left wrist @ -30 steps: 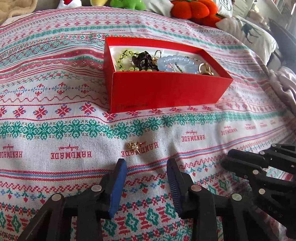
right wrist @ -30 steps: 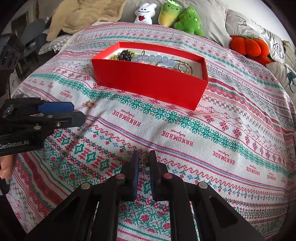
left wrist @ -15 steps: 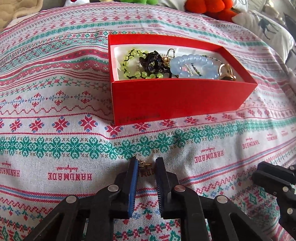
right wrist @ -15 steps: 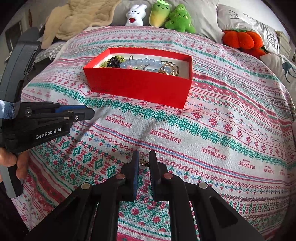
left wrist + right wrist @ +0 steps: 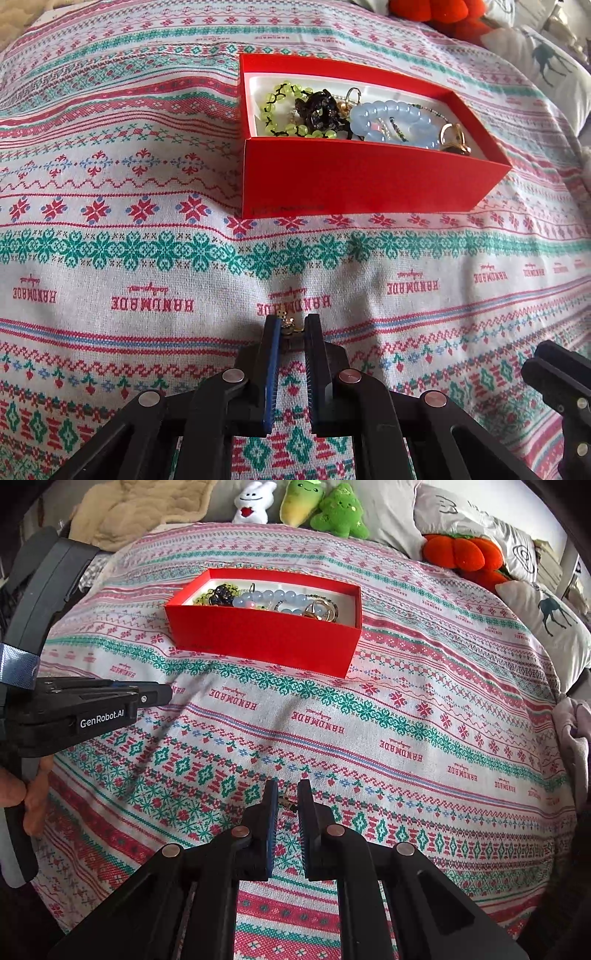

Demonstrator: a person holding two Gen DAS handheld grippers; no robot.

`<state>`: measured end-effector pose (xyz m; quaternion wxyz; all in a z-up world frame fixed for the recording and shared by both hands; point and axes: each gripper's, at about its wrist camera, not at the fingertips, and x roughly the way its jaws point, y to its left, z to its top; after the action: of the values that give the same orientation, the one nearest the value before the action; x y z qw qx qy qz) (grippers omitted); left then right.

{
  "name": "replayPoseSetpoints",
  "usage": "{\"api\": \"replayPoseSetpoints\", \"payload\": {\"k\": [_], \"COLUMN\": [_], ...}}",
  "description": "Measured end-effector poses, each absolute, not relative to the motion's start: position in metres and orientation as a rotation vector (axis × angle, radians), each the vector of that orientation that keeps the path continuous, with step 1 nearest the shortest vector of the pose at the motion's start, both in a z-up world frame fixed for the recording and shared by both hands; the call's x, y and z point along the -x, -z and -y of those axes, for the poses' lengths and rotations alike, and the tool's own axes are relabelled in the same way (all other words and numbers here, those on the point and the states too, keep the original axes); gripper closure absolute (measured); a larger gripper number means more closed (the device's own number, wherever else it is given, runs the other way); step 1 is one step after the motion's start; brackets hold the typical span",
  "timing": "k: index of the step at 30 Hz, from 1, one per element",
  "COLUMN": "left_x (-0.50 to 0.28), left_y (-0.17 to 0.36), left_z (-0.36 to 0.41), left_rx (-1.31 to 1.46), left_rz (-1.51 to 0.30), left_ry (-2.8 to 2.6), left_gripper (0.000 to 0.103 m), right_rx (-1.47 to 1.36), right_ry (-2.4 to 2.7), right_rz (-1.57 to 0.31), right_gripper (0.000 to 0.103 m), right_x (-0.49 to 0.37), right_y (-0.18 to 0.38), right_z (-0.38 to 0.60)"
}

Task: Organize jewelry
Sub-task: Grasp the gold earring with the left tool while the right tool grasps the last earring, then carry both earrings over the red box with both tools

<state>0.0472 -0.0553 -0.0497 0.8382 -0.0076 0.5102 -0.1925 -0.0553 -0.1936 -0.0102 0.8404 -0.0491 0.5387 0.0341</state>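
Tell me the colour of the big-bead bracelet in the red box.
Pale translucent blue bracelet; clearest in the left wrist view.

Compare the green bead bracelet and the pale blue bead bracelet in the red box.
The green bead bracelet has small, spaced beads on dark cord and lies at the left end of the red box. The pale blue bead bracelet has bigger, touching beads and lies nearer the middle. Both are loops.

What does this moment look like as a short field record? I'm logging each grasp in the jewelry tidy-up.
surface: patterned bedspread
container: red box, open, jewelry inside
box contents: green bead bracelet, black piece, blue bead bracelet, gold rings
left gripper: closed on small gold earring
right gripper: closed on second gold earring
both earrings: not yet in the box
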Motion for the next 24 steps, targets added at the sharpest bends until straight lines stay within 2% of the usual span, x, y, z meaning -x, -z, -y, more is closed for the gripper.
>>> {"api": "replayPoseSetpoints", "payload": {"k": [12, 24], "left_x": [-0.019, -0.008], "left_y": [0.035, 0.008], "left_z": [0.045, 0.022], "left_rx": [-0.014, 0.007], "left_rz": [-1.039, -1.004], "left_ry": [0.454, 0.529], "left_gripper": [0.096, 0.096], "right_rx": [0.121, 0.119], "right_ry": [-0.068, -0.085], "right_rz": [-1.149, -1.082], "right_gripper": [0.092, 0.092], "right_x": [0.062, 0.045], "right_y": [0.008, -0.009], "right_z": [0.189, 0.188]}}
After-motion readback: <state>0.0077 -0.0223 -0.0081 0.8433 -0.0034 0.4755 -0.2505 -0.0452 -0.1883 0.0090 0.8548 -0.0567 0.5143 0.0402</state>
